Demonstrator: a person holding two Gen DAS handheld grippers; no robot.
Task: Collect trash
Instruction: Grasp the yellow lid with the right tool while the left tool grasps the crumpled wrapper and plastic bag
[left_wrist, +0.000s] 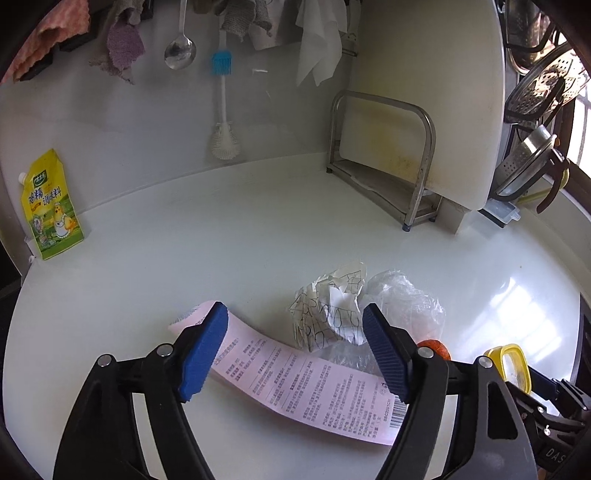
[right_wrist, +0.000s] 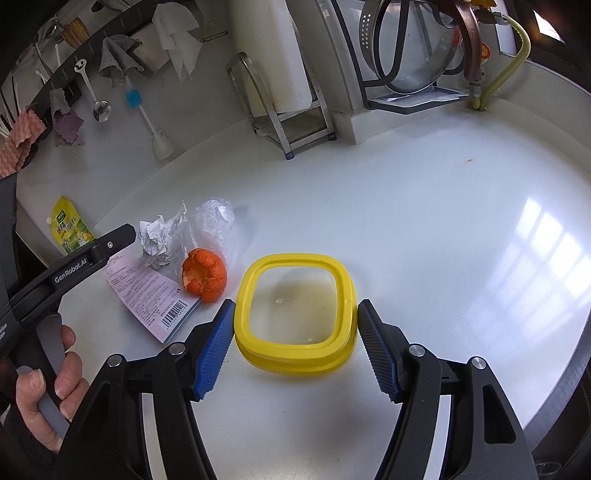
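We are holding the left gripper (left_wrist: 295, 350) over the counter (left_wrist: 221, 240) with its jaws standing wide apart, gripping nothing; the pink slip (left_wrist: 295, 387) is lying flat beneath and between the blue pads (left_wrist: 205, 354), which are not pressing on it. Just ahead of the left gripper a paper ball (left_wrist: 332, 310) is sitting, with a clear plastic wrap (left_wrist: 410, 306) touching it on the right. Past the right finger a bit of orange peel (left_wrist: 436, 349) is showing, mostly hidden. Far ahead-left a yellow pouch (left_wrist: 50, 206) is leaning at the wall. We are keeping the right gripper (right_wrist: 295, 343) around the yellow tub (right_wrist: 295, 317): the tub is sitting between the pads, the left pad (right_wrist: 214, 350) touching or nearly touching its rim, the right pad just beside it; we cannot tell whether they are pressing. The tub is looking empty apart from a faint stain on its bottom. To the left of the right gripper the peel (right_wrist: 205, 275) is lying close to the tub but apart from it, with the slip (right_wrist: 151, 295), the paper ball (right_wrist: 157, 242) and the wrap (right_wrist: 214, 218) further left and ahead. A hand (right_wrist: 48, 384) is gripping the left tool's handle at the lower left.
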